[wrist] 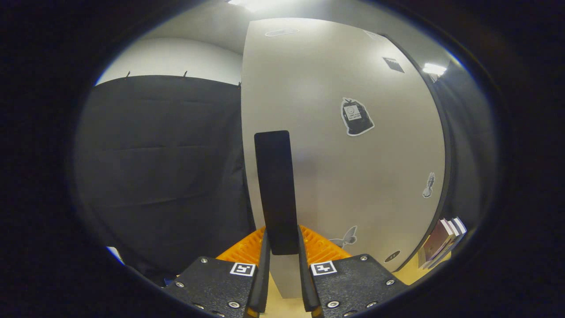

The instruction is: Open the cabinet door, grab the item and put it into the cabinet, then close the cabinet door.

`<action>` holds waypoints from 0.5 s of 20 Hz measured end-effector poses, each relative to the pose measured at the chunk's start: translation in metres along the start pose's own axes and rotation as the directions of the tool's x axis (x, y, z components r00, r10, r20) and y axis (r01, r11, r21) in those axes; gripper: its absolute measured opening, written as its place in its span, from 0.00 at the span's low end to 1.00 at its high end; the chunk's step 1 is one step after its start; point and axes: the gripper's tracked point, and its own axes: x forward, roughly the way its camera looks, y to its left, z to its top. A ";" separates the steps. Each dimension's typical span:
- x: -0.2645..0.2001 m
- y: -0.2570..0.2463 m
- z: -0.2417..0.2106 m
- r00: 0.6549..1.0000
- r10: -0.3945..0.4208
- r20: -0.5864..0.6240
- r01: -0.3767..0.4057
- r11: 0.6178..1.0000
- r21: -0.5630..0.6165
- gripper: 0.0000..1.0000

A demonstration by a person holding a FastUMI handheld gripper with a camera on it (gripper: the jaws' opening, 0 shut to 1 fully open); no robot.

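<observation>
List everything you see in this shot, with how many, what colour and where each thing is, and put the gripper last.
cabinet door: one, pale grey-white, just ahead of the fingers, seen at an angle.
door handle: one, black, upright bar near the door's left edge, its lower end between the fingers.
stickers: several, black and white, scattered over the door's face.
books: a small stack, dark red and white, on the light wooden surface past the door's right edge.
booth wall: one, black cloth, left of the door.
gripper: one, both fingers closed against the sides of the door handle.
</observation>
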 end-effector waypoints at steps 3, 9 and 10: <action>-0.023 -0.002 -0.002 0.998 0.065 -0.010 -0.065 0.998 0.000 0.31; -0.048 -0.016 0.001 0.983 0.183 -0.022 -0.184 0.983 -0.004 0.31; -0.051 -0.018 0.001 0.979 0.202 -0.025 -0.202 0.979 -0.005 0.31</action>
